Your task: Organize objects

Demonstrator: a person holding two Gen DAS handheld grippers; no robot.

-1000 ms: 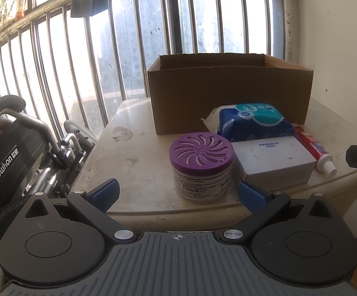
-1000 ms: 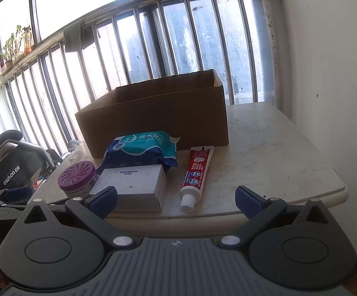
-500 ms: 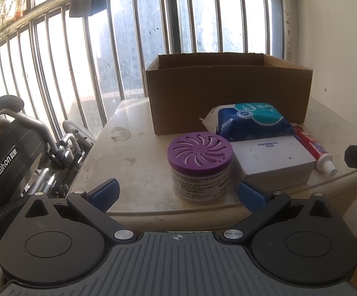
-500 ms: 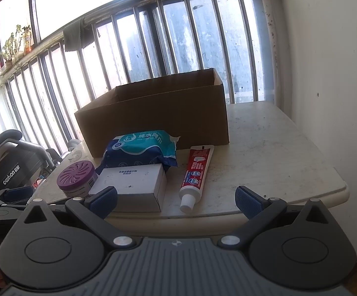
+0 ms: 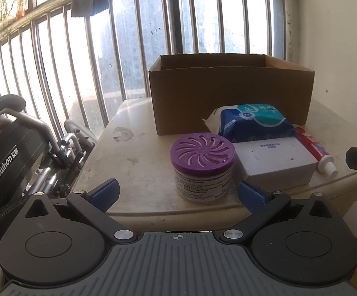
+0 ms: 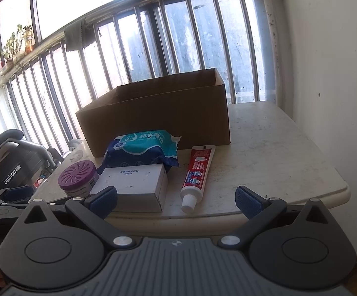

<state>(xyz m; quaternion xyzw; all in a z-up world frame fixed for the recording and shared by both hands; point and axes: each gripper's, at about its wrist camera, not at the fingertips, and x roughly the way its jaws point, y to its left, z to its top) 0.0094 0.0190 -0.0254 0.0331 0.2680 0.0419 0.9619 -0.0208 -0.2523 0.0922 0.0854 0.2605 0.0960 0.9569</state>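
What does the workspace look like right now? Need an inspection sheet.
Surface: pale stained table.
Job's things: open cardboard box at the back; in front of it, wipes pack, white box, purple-lidded jar and toothpaste tube, all outside the box.
Clutter: nothing seen.
Grippers: left tool open, short of the jar; right tool open, empty, short of the table edge.
Cables: nothing seen.
Surroundings: barred window, white wall, folded wheelchair left.

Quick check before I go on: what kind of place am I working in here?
Probably a home's enclosed balcony or window nook: barred windows with potted plants on the ledge, a folded wheelchair beside the worn table, and toiletries by a cardboard box.
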